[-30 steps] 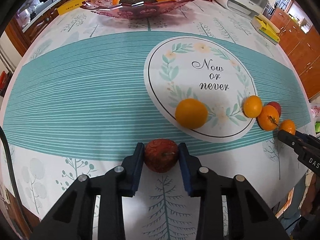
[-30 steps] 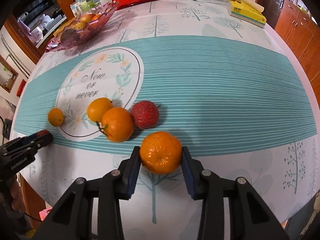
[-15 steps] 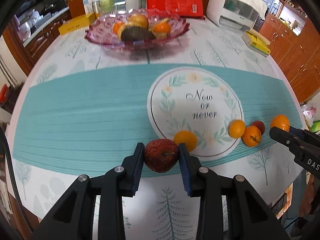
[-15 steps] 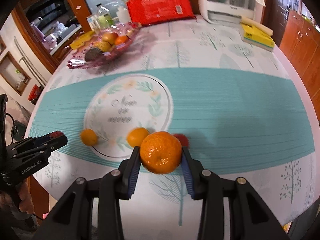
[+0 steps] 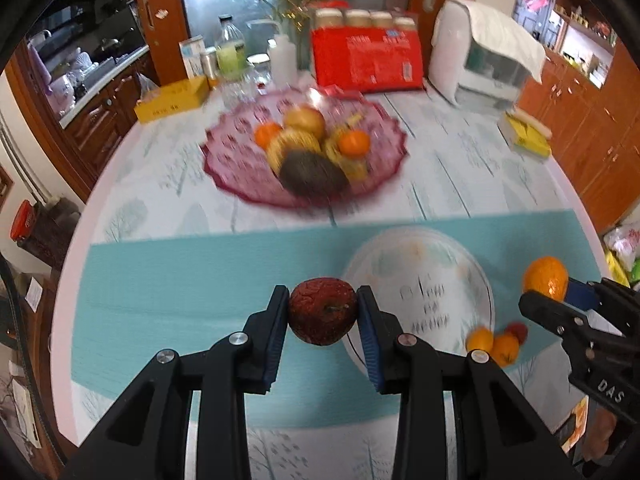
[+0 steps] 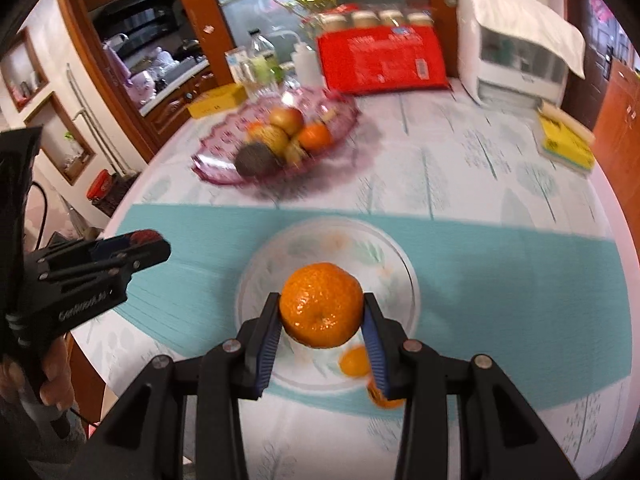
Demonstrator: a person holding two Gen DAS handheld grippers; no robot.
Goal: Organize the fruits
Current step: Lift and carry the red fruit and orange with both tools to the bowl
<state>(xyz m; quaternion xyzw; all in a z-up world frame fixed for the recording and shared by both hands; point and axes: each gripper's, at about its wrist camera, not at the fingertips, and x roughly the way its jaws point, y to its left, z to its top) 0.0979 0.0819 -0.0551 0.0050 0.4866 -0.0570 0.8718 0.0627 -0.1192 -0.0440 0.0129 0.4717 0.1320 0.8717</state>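
My left gripper (image 5: 323, 316) is shut on a wrinkled dark red fruit (image 5: 322, 310), held high above the teal table runner. My right gripper (image 6: 321, 312) is shut on a mandarin orange (image 6: 321, 305), held above the round white "Now or never" mat (image 6: 384, 256). The right gripper also shows at the right of the left wrist view (image 5: 560, 300). A pink glass fruit bowl (image 5: 240, 160) with oranges, an apple and a dark avocado stands at the far side of the table. Three small fruits (image 5: 498, 340) lie at the mat's near edge.
Behind the bowl (image 6: 224, 160) stand bottles (image 5: 230, 56), a red package (image 5: 366, 62) and a white appliance (image 5: 480, 60). A yellow box (image 5: 172, 100) lies far left, a yellow pack (image 5: 526, 136) far right. Wooden cabinets flank the table.
Both grippers have risen well above the table with their fruits and moved forward toward the bowl. The fruits left on the mat now look much smaller and lower.
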